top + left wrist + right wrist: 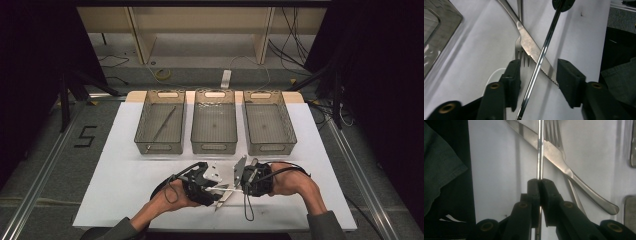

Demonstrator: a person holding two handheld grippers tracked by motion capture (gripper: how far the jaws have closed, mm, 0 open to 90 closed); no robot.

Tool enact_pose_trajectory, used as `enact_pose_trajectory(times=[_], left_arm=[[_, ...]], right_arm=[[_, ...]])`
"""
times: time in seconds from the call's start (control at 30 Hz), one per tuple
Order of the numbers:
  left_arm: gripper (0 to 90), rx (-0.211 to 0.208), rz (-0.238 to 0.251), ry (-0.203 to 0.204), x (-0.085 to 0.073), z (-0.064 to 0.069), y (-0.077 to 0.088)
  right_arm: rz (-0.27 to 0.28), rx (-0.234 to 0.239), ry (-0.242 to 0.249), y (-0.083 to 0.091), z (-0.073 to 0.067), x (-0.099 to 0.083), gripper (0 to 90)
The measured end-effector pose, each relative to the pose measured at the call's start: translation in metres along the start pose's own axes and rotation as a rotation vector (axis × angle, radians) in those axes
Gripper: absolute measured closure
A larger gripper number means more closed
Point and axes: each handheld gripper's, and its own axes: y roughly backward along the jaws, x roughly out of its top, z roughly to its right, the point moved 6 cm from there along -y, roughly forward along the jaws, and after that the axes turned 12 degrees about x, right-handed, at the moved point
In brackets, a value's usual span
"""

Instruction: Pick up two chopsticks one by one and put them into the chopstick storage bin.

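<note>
1. High view: the white tabletop (125,165) carries three grey mesh baskets (214,127) in a row at its far side; the left one holds a thin metal rod (164,123). Near the front edge the left gripper (216,187) and the right gripper (239,184) face each other, close together, with pieces of steel cutlery between them. A white spoon-like piece (223,198) lies just in front of them.

2. Left gripper view: the jaws stand partly open, and neither pad presses on anything. Between them runs a thin shiny steel rod (541,57), slanting up to the other gripper at the top edge. Beneath the rod lie a serrated steel table knife (531,48) and a steel fork (522,53), the knife crossing over the fork's tines on the tabletop.

3. Right gripper view: the jaws are pressed together on the thin shiny steel rod (539,150), which runs straight up from between the pads. Behind it the serrated steel table knife (556,157) lies aslant over the steel fork (552,131).
</note>
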Motion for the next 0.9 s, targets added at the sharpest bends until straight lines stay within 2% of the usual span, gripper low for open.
enact_pose_trajectory(times=[0.2,0.37,0.47,0.7,0.8,0.87,0.9], left_arm=[[69.9,-0.010,-0.003,-0.011,0.000,0.001,0.001],[75.4,-0.025,-0.008,-0.019,0.000,0.000,0.001],[77.9,-0.037,-0.021,-0.045,-0.002,0.002,0.001],[85.0,-0.105,-0.013,-0.095,-0.003,0.011,0.003],[85.8,-0.110,-0.003,-0.080,-0.003,0.010,0.003],[85.9,-0.099,-0.001,-0.071,-0.003,0.008,0.005],[86.0,-0.091,0.000,-0.070,-0.003,0.006,0.005]], right_arm=[[-0.013,0.005,0.011,0.000,-0.002,0.000,85.8],[-0.012,0.011,0.015,-0.001,-0.003,0.001,85.8],[-0.008,0.012,0.027,-0.002,-0.004,0.001,85.8],[-0.027,0.005,0.080,-0.003,-0.005,0.000,83.8],[-0.004,0.012,0.055,-0.002,-0.002,-0.002,82.0],[0.023,0.007,0.034,0.000,0.000,-0.002,79.5],[0.030,0.002,0.017,0.001,0.002,-0.002,73.2]])
